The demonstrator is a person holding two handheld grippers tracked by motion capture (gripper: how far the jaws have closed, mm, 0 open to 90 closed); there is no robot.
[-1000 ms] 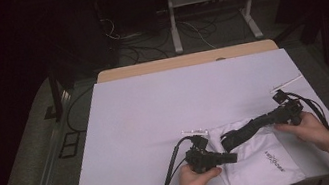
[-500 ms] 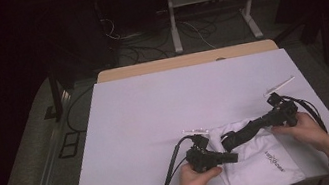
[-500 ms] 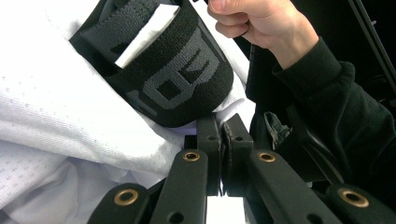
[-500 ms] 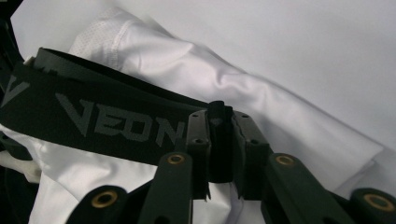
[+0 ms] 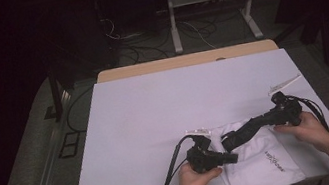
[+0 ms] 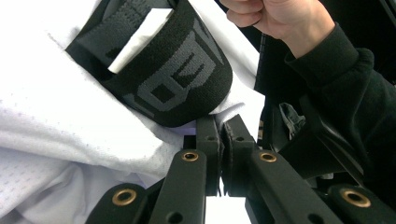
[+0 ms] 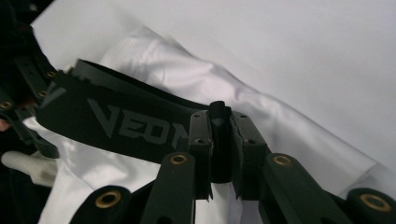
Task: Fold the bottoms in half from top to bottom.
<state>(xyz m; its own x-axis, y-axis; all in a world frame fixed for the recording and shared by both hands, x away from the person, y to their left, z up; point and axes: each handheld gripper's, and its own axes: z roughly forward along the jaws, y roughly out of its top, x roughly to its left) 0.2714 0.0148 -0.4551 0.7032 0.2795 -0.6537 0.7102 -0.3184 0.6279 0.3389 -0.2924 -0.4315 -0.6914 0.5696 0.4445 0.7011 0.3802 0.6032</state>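
White mesh shorts (image 5: 259, 155) with black lettered waistband (image 5: 241, 133), rumpled, at near right corner of table (image 5: 155, 109), hem hanging over near edge. Left gripper (image 5: 231, 158) pinching waistband end; right gripper (image 5: 227, 141) just closed, clamped on waistband (image 7: 140, 123) too. Band stretched between. Tag (image 5: 284, 84) by right edge. Left and far parts of table bare.

Ahead of the left gripper (image 5: 229, 157), toward the right gripper (image 5: 229, 141), the black waistband (image 5: 245, 130) and the bunched white garment (image 5: 265, 162) block the way. Beyond both grippers the white tabletop (image 5: 164, 102) lies bare and open. Two small white tags sit there: one (image 5: 197, 131) just beyond the left gripper, another (image 5: 284, 84) beyond the right hand (image 5: 307, 124).
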